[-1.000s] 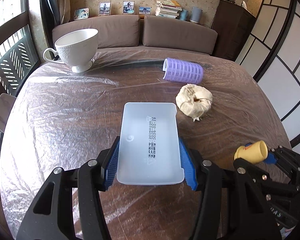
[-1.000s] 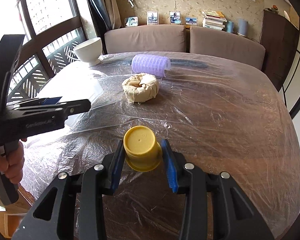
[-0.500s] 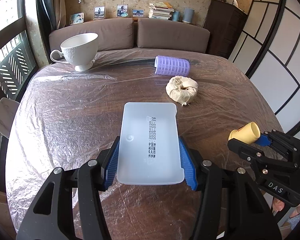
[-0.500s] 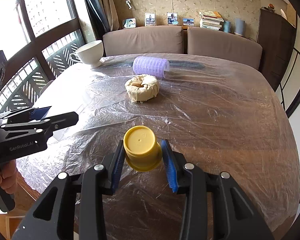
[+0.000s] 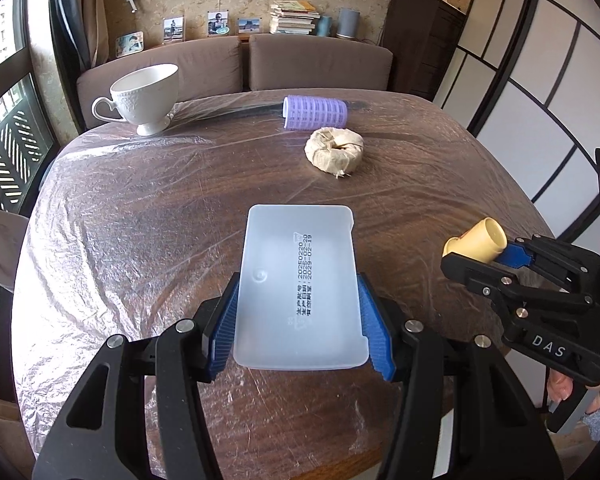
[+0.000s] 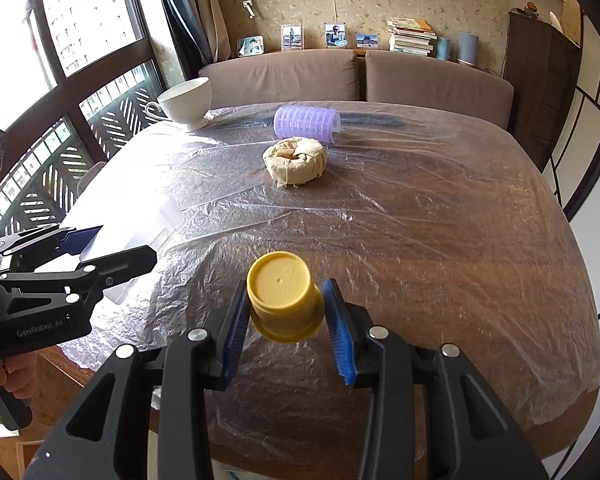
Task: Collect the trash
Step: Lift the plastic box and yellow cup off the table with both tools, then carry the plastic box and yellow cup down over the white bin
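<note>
Left wrist view: left gripper clamped on a frosted white plastic tray, blue fingers pressed against its long sides, above the film-covered tabletop. Right gripper grips a small yellow cup between its fingers, bottom facing forward, over the near edge. Farther on, a crumpled beige paper wad lies just before a purple hair roller. White teacup stands far left.

One white cup, one purple roller, one tape roll, one tray, one yellow cap.
</note>
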The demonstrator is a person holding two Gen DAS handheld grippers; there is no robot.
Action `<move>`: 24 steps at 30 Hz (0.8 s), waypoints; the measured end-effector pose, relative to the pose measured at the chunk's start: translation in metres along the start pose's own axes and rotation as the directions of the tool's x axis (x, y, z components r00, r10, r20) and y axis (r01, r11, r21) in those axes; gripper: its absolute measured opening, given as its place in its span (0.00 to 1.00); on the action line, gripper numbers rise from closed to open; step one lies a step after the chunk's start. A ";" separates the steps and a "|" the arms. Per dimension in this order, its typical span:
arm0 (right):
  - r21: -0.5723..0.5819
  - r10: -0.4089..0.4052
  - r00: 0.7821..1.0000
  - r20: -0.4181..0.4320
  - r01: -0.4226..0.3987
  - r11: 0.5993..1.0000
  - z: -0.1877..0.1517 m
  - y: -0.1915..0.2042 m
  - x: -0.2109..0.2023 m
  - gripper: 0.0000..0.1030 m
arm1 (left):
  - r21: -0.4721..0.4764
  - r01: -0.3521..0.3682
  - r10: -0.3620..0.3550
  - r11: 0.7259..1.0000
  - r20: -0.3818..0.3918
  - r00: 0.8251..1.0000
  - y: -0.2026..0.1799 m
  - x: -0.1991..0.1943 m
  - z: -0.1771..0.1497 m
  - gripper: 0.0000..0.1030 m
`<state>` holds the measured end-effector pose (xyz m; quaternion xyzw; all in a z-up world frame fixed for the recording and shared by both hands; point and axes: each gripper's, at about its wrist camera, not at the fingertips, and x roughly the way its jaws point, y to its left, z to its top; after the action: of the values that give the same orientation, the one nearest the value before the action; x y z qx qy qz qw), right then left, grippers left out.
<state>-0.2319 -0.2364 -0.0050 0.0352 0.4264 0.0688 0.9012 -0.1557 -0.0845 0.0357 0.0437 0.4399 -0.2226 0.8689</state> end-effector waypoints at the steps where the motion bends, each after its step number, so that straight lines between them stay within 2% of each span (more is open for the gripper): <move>1: 0.006 -0.003 1.000 0.001 0.003 1.000 -0.002 0.001 -0.002 0.36 | 0.003 0.008 -0.008 1.000 -0.002 1.000 0.000 -0.001 -0.002 0.54; 6: 0.025 -0.011 1.000 0.010 0.011 1.000 -0.015 0.002 -0.016 0.36 | 0.011 0.025 -0.025 1.000 -0.007 1.000 -0.006 -0.006 -0.011 0.54; 16: -0.020 0.028 0.999 0.018 -0.027 0.999 -0.043 0.002 -0.043 0.36 | -0.014 -0.016 0.016 1.000 0.004 1.000 -0.025 -0.031 -0.041 0.54; 24: -0.040 0.072 0.997 0.002 -0.072 0.997 -0.084 -0.005 -0.071 0.36 | -0.053 -0.046 0.045 0.998 -0.013 0.999 -0.058 -0.051 -0.078 0.54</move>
<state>-0.3409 -0.2519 -0.0053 0.0326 0.4217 0.1098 0.8995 -0.2653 -0.0977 0.0353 0.0318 0.4499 -0.1907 0.8719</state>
